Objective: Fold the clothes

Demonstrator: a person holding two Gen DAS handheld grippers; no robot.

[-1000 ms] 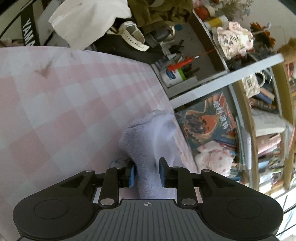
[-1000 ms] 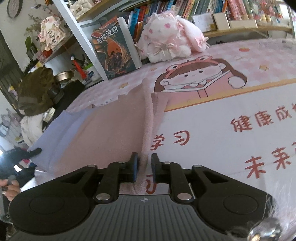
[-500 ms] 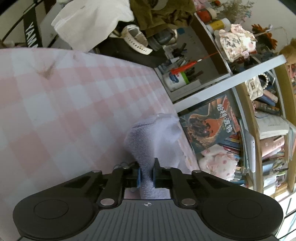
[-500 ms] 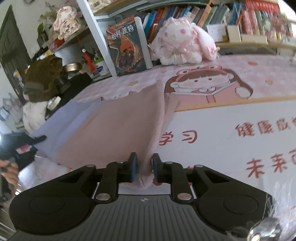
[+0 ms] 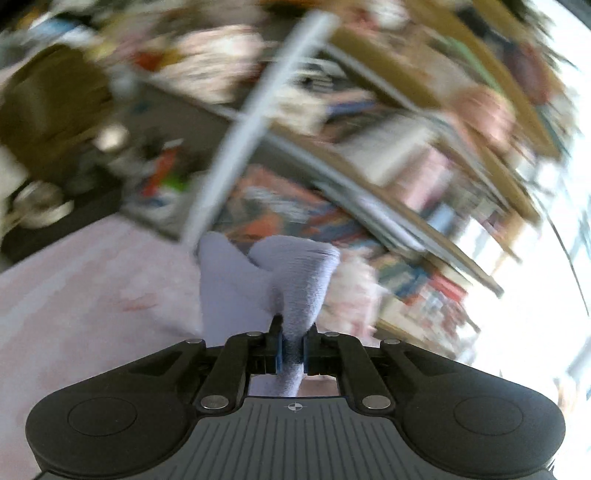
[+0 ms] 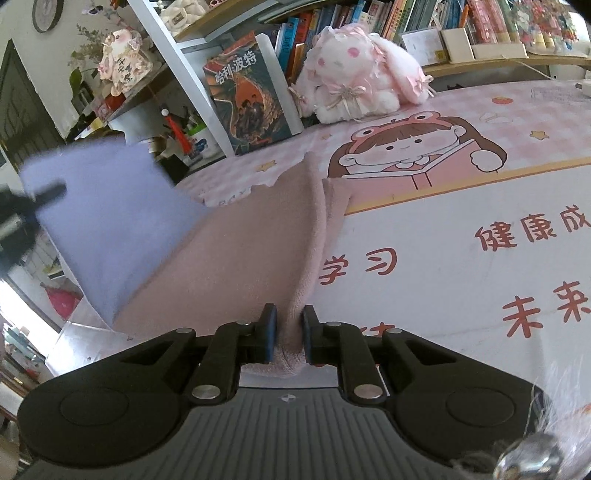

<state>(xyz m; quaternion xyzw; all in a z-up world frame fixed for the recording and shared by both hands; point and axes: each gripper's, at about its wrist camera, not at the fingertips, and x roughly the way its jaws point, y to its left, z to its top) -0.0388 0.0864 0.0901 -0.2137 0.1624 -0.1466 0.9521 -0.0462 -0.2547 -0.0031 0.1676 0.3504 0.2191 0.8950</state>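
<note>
Closed tight on the cloth: left gripper, both pads squeezing a bunched lilac fold. Closed on the same cloth too: right gripper, pinching a pink ridge of it between the pads.

In the right view, pink ridge running straight away from the fingers toward the book at the back of the table. Long side of the cloth lying across, from the right gripper out to the left. Pink part in the middle, lilac part at the far left, lifted up off the table. Just at that lifted lilac corner, a dark blurry shape, maybe the other gripper, hard to tell.

Under the cloth, a mat with a cartoon girl and red writing. Pink edge of the cloth touching the picture of the girl.

Behind, at the back edge of the table, the book standing up and a pink plush just beside it. Shelf of books above.

Left view very blurry. Lilac fold pointing up and away from the fingers, with pink table at the left and shelves behind.
</note>
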